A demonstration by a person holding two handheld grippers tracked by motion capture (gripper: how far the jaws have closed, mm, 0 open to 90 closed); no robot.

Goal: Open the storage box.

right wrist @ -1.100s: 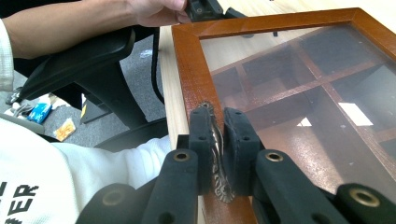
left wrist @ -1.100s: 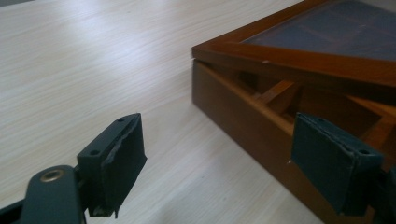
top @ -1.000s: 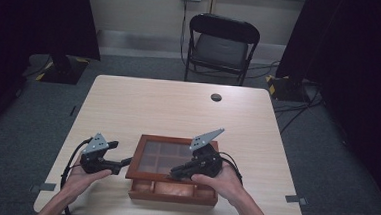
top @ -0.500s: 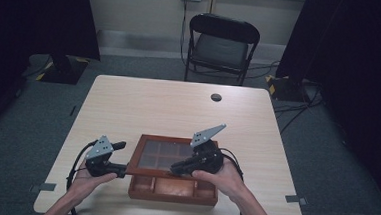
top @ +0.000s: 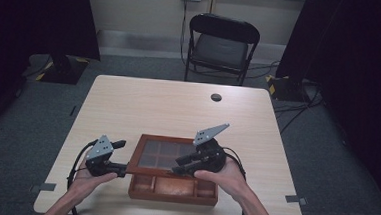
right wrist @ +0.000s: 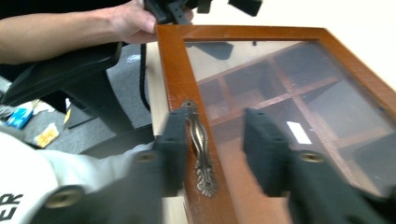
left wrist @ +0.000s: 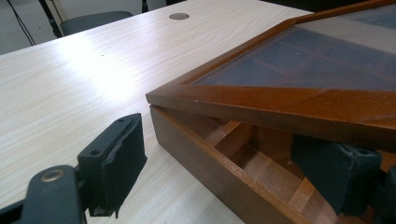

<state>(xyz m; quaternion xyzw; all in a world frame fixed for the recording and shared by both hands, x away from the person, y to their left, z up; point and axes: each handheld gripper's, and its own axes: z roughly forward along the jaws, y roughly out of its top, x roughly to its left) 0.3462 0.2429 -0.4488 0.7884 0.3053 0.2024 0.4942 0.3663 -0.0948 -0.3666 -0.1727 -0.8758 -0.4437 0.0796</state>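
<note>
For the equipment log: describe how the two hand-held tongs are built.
Both the left tongs and right tongs are black, each topped by a grey three-cornered plate and trailing a black cable. Their jaws end in flat black pads with brass-coloured pivot screws.

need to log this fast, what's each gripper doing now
left gripper: open, jaws astride the box wall.
right gripper: open, just released the lid handle.

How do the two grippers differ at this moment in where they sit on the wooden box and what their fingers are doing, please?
The left gripper sits at the wooden box corner, one finger outside the wall and one inside under the raised lid. The right gripper is at the lid's front rail, fingers straddling the brass handle, having just been opening. Both stand open.
</note>
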